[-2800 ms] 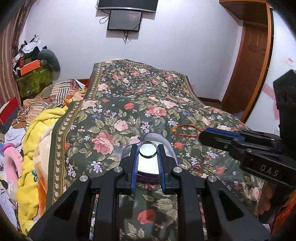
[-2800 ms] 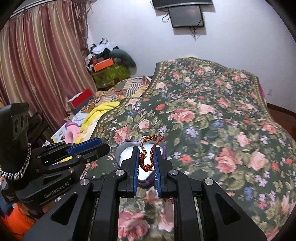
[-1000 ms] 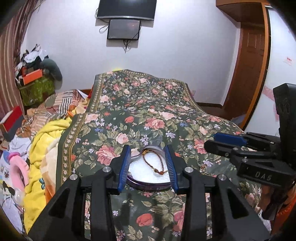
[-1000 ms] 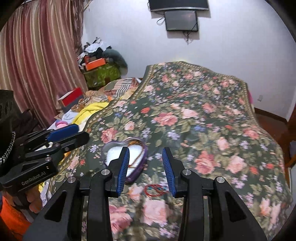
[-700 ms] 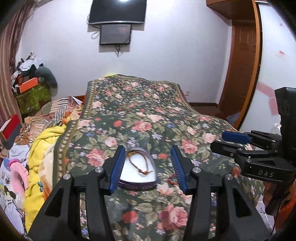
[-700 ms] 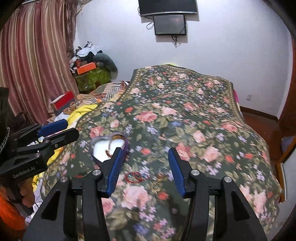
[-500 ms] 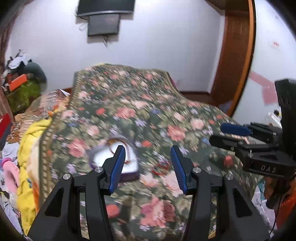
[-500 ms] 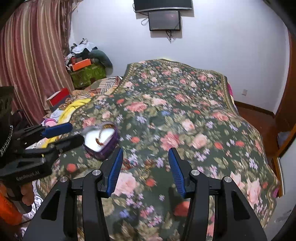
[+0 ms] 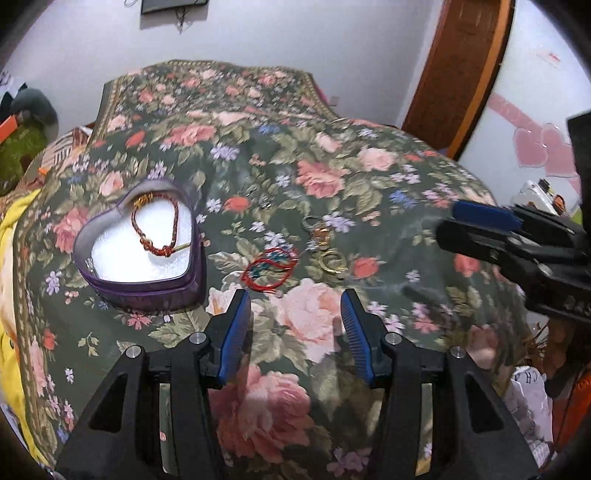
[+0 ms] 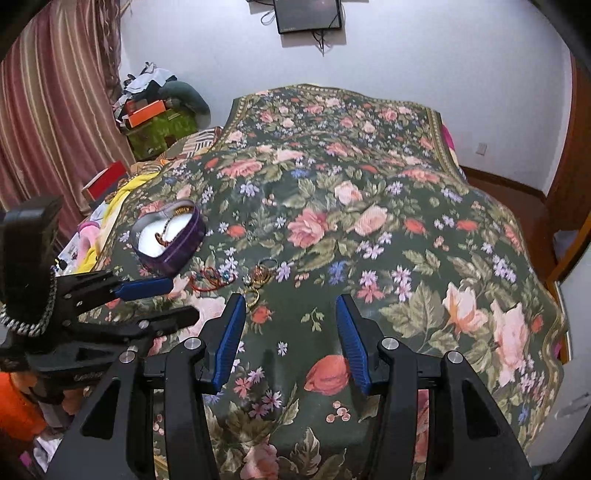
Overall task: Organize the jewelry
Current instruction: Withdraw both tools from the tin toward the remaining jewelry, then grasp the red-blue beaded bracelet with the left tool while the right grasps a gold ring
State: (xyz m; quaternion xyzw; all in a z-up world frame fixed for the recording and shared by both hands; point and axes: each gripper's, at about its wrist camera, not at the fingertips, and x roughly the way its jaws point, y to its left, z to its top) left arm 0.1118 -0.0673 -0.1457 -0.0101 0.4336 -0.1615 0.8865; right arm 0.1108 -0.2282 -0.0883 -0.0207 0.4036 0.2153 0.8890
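A purple heart-shaped box with a white lining sits on the floral bedspread; it also shows in the right wrist view. A red-brown beaded bracelet lies inside it. A red string bracelet, gold rings and a small clasp piece lie loose on the spread right of the box. My left gripper is open and empty, hovering just below the red string bracelet. My right gripper is open and empty, to the right of the loose jewelry.
A yellow blanket and clutter lie left of the bed. Boxes and clothes are piled by the striped curtain. A wooden door stands at the right. A screen hangs on the back wall.
Both grippers let go of their jewelry over the box, opened, and pulled back. The beaded bracelet now lies in the box. The left view has swung right toward the loose pieces.
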